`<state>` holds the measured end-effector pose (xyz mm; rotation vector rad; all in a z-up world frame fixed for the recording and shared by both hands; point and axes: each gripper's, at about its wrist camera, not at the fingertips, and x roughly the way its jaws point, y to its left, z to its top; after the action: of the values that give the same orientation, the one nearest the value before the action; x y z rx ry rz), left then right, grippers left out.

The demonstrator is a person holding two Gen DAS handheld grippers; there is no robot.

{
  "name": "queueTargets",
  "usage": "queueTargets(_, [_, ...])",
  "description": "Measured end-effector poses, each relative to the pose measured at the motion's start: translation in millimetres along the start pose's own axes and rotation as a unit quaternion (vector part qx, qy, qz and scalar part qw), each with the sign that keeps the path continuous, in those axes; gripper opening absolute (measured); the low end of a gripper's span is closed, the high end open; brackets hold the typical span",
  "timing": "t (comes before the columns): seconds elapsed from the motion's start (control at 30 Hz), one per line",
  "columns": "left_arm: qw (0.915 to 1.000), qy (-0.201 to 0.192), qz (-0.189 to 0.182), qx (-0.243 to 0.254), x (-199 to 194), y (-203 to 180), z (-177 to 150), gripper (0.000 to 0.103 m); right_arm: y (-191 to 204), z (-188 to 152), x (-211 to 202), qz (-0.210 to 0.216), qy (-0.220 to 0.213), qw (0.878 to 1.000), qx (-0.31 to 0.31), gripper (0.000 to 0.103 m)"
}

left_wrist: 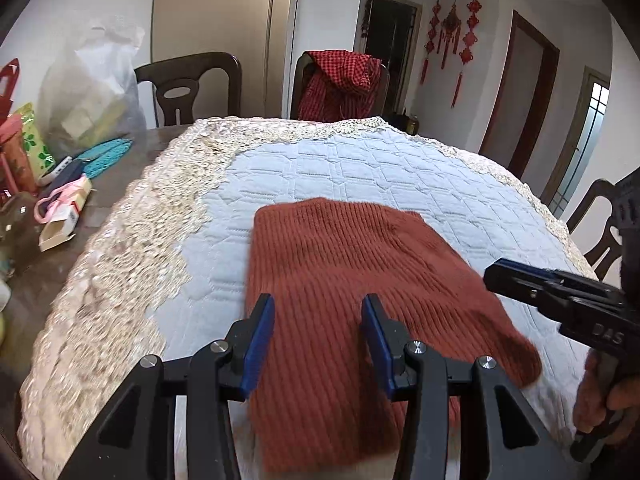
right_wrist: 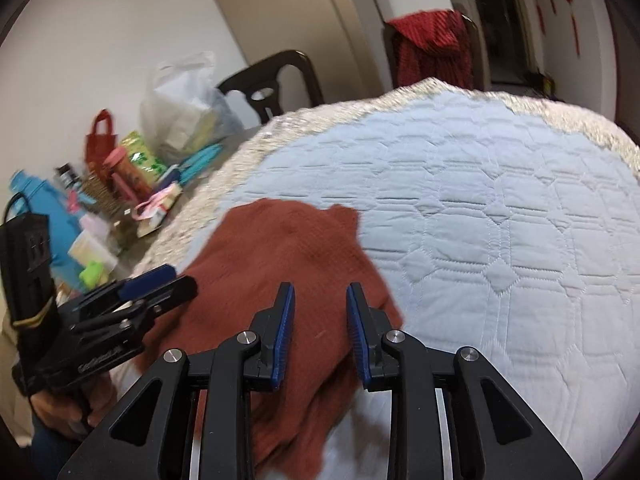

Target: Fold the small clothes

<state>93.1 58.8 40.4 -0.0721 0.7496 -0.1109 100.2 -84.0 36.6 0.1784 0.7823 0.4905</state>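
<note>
Quilted cloth is spread over the desk, evidently to give a soft, flat folding surface. On its near part a rust-red knitted garment is laid flat, apparently already folded at least once, with edges roughly squared. Above it the left gripper is held with jaws partly apart and nothing between them. The right gripper is likewise poised over the garment's right edge, jaws narrowly parted and empty, presumably released after a fold.

Two close, downward-tilted wrist views sharing the rust knit on the quilted table.
</note>
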Motion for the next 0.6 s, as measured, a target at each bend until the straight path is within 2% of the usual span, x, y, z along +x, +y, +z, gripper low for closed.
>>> queueTargets(0.13, [0.9999, 0.009, 0.014, 0.002, -11, -2, -15, 0.048, 19, -14, -12, 0.011, 0.003, 0.999, -0.037, 0.027])
queueTargets(0.27, [0.9997, 0.008, 0.022, 0.008, -15, -2, -27, 0.048, 28, -30, -7, -0.002, 0.025, 0.997, -0.07, 0.027])
queueTargets(0.4, [0.9996, 0.008, 0.025, 0.007, -12, 0, -30, 0.05, 23, -37, -3, -0.017, 0.032, 0.997, -0.07, 0.025])
queueTargets(0.6, [0.9995, 0.007, 0.028, 0.011, -10, -1, -32, 0.05, 19, -43, -2, -0.016, 0.032, 0.997, -0.062, 0.025])
